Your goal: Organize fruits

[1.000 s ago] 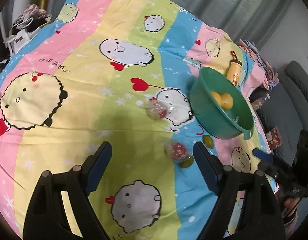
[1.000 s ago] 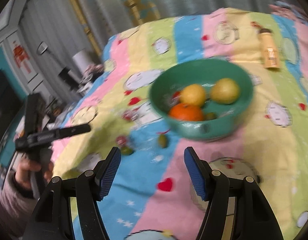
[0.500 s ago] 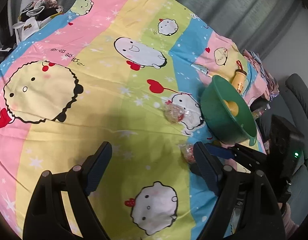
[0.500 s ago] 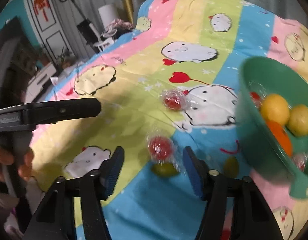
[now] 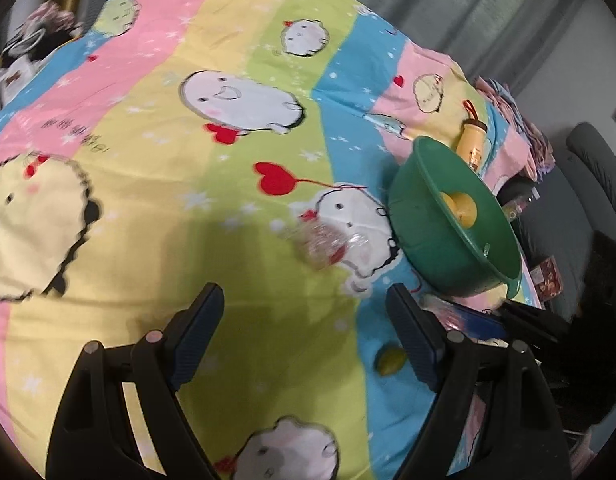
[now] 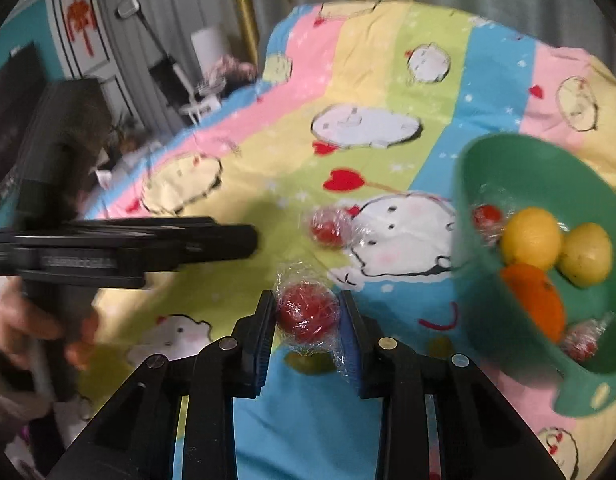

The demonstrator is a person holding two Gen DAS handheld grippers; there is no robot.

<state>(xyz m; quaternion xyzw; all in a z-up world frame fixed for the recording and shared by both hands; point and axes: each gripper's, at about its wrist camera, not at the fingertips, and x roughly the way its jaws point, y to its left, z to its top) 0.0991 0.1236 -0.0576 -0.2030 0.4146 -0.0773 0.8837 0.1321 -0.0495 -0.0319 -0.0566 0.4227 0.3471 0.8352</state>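
Note:
My right gripper point(image 6: 307, 320) is closing its jaws, and the blue pads touch both sides of a plastic-wrapped red fruit point(image 6: 306, 314) just above the striped cartoon bedsheet point(image 6: 387, 92). A small green fruit point(image 6: 308, 362) lies under it. A second wrapped red fruit point(image 6: 327, 228) point(image 5: 327, 240) rests on the sheet farther off. The green bowl point(image 6: 479, 184) point(image 5: 439, 256) on the right holds two yellow fruits, an orange and wrapped red ones. My left gripper point(image 5: 304, 296) hangs open over the sheet, short of the second wrapped fruit and holding nothing. A hand point(image 6: 24, 328) holds it at the left of the right wrist view.
An orange-yellow bottle point(image 5: 473, 140) lies behind the bowl. A grey sofa point(image 5: 587, 200) stands past the sheet's right edge. Furniture and clutter point(image 6: 212, 80) crowd the far left corner. Wide bare sheet lies to the left of the fruits.
My right gripper swung left from the bowl to the near wrapped red fruit and narrowed its jaws around it. My left gripper drifted a little toward the other wrapped fruit, still open.

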